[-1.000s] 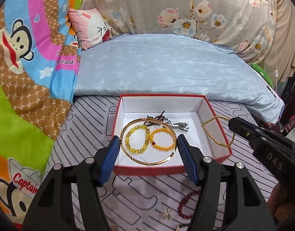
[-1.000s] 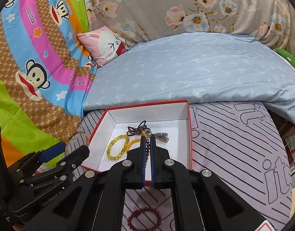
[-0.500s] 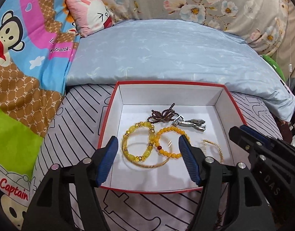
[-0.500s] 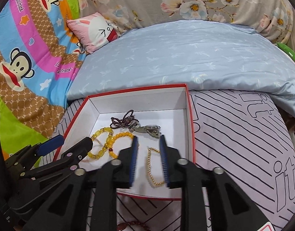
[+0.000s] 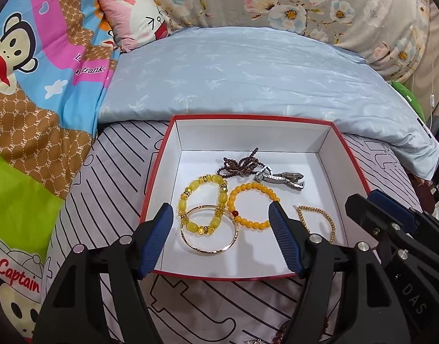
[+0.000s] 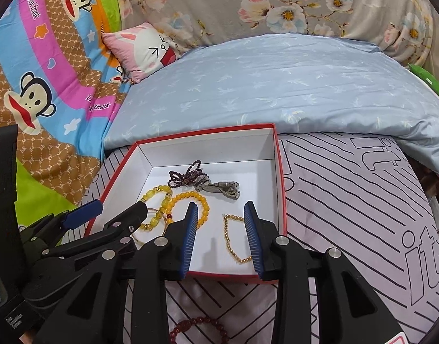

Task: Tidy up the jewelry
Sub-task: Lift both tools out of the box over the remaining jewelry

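Observation:
A red box with a white inside [image 5: 328, 137] [image 6: 265, 143] sits on the striped bedsheet. In it lie a gold bangle [image 5: 209, 250], a yellow bead bracelet [image 5: 190, 189], an orange bead bracelet [image 5: 256, 185], a dark bead string [image 5: 242, 164], a metal watch band [image 5: 282, 178] and a gold bead chain [image 5: 317, 210] [image 6: 232, 246]. My left gripper [image 5: 221, 236] is open and empty over the box's front, above the bangle. My right gripper [image 6: 221, 236] is open and empty over the gold chain.
A dark red bead bracelet [image 6: 196, 329] lies on the sheet in front of the box, with small jewelry bits [image 5: 279, 332] nearby. A light blue pillow [image 5: 248, 77] lies behind the box. A cartoon blanket [image 5: 33, 114] is at the left.
The left gripper let the gold bangle drop into the box. The right gripper opened and released the gold chain into the box. Both grippers have moved over the box.

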